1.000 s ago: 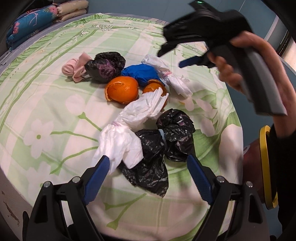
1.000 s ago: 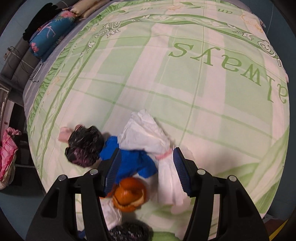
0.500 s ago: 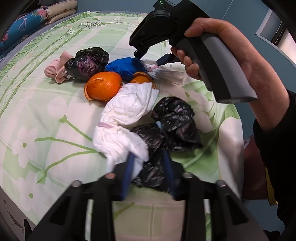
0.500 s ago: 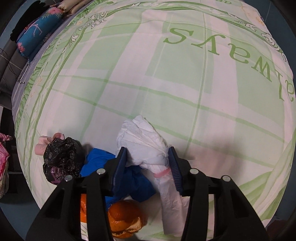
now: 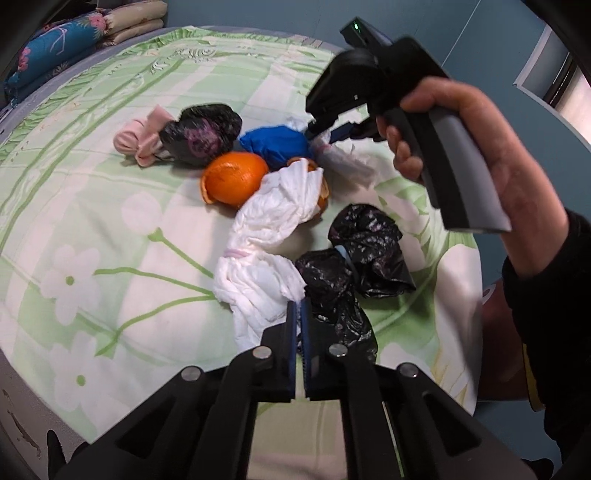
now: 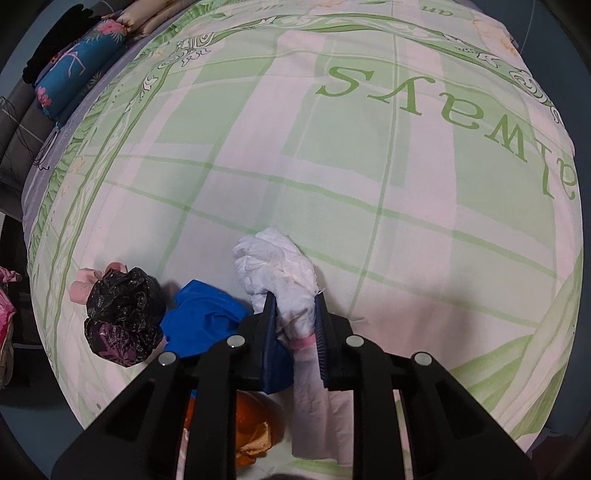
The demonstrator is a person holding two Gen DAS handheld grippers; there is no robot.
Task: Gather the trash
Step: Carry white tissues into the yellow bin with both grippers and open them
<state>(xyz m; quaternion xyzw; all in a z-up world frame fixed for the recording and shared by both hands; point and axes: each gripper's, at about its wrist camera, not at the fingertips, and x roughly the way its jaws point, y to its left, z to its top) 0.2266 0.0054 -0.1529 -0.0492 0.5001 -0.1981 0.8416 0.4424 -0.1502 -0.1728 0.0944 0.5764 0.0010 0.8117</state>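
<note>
Trash lies in a heap on the green floral bedsheet (image 5: 92, 206). My left gripper (image 5: 298, 306) is shut where a tied white bag (image 5: 273, 229) meets a tied black bag (image 5: 354, 266); what it pinches I cannot tell. My right gripper (image 6: 294, 314) is shut on a second white bag (image 6: 280, 269) near its pink tie; it also shows in the left wrist view (image 5: 332, 134). Close by lie a blue bag (image 5: 277, 142), orange peel (image 5: 232, 177), a black-purple bag (image 5: 201, 134) and a pink bundle (image 5: 142, 138).
Folded pillows (image 6: 77, 62) lie at the far left edge of the bed. The sheet's printed word "always" (image 6: 461, 107) spans bare fabric beyond the heap. The bed's near edge (image 5: 22, 402) drops off at lower left. A blue wall (image 5: 480, 33) stands behind.
My left gripper has closed from wide open to shut at the white and black bags. My right gripper has narrowed onto the second white bag near its pink tie.
</note>
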